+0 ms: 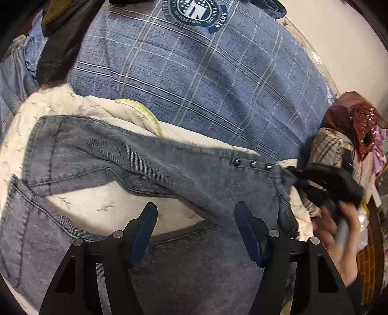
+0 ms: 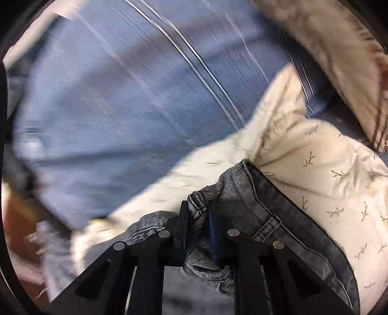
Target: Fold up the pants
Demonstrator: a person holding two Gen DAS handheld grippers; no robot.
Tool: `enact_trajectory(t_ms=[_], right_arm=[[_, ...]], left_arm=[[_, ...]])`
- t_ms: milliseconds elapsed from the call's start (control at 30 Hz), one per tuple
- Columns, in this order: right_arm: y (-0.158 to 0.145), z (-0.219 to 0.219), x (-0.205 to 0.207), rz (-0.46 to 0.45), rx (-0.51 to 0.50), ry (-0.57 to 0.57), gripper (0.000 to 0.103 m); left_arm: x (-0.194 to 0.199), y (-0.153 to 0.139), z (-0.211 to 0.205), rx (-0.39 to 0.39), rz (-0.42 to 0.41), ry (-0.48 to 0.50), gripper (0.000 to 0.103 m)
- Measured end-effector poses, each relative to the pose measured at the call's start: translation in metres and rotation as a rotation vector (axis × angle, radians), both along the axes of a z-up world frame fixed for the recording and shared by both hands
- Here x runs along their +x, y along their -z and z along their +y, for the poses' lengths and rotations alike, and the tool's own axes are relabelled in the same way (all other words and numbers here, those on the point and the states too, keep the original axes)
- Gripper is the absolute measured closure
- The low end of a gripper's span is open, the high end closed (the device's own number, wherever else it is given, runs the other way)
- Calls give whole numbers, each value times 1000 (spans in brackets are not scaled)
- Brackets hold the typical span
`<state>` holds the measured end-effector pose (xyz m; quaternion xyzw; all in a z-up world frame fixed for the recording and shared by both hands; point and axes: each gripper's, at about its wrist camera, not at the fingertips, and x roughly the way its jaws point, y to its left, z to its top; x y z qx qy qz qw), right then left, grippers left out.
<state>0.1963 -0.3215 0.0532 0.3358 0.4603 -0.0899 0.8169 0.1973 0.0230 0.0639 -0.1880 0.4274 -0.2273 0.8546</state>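
The grey jeans (image 1: 135, 155) are lying across a cream leaf-print quilt (image 2: 315, 169) on the blue plaid bedspread (image 1: 194, 84), their waistband being pinched by the right gripper (image 2: 198, 213) while the left gripper (image 1: 196, 218) is hovering wide open and empty above them.

At the top of the left wrist view, a round dark-teal emblem (image 1: 195, 11) is printed on the blue plaid bedcover (image 1: 194, 80). It appears upside down; the word "STARS" reads on its ribbon, while the ring lettering is too small to read.
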Motion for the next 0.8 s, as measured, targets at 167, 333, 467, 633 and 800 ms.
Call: enact_trajectory(t_ms=[167,333,467,633,800], right_arm=[[-27,3,-75,-237,52,-118,89],[4,-8,-146,-264,101,-112,89],[17,-14,-154,-233,219,-65,89],[9,-2,-165,-193,164,-104,89],[22,10,-204,-135,139,-118,89]], left_arm=[[-7,4,-2,-158,48,56,38],[-3,1,-17,-161,90,76,36],[12,16,-31,-110,172,27,36],[28,46,-35,-193,342,-43,38],[29,53,-30,-74,367,-96,96]])
